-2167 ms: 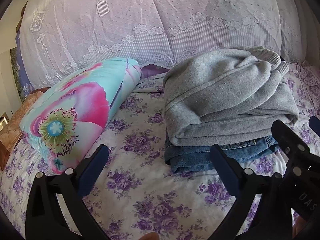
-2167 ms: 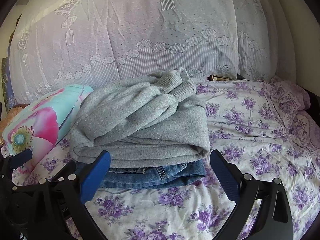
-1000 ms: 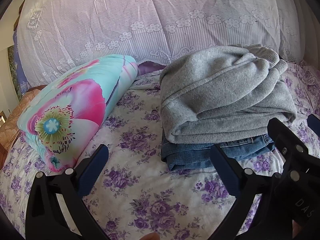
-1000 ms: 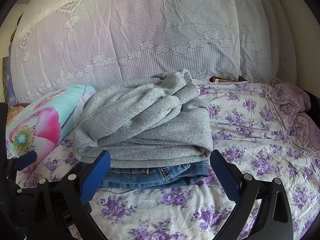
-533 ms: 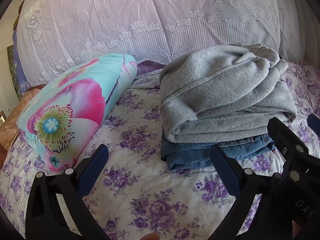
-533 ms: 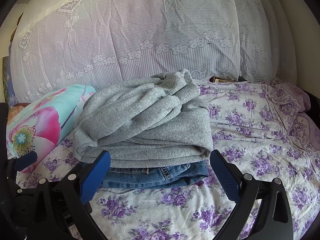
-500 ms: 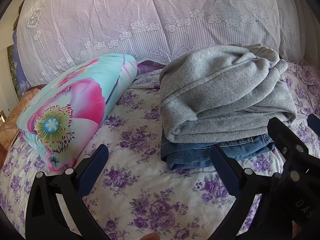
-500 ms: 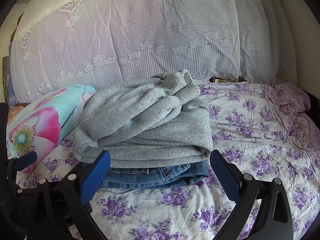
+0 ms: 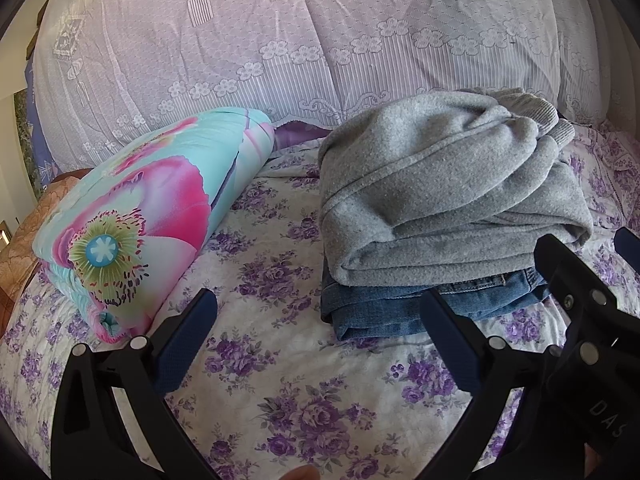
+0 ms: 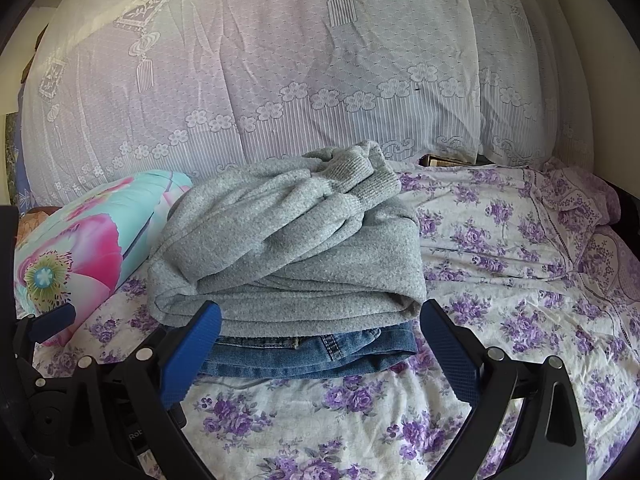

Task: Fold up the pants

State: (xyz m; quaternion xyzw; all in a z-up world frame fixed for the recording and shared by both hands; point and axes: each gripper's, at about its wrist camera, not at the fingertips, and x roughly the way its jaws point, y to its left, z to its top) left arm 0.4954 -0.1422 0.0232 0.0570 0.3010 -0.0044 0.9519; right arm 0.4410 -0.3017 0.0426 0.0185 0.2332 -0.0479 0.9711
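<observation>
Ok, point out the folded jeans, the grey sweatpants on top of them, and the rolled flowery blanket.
folded jeans (image 10: 304, 354), right wrist view, front folded edge under the grey.
grey sweatpants (image 9: 440, 184), left wrist view, middle of the top layer.
rolled flowery blanket (image 9: 160, 200), left wrist view, pink petal on its side.

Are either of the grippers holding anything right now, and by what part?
Nothing is held. The left gripper and right gripper are both open, short of the folded pants.

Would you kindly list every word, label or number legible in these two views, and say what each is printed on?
"DAS": pale letters on the black body of the right gripper, at the lower right edge of the left wrist view; it may be cut off.
"Rob": small pale letters, cut off, on the black body of the left gripper, low in the right wrist view.
No readable text on the folded blue denim jeans or grey sweatpants.
</observation>
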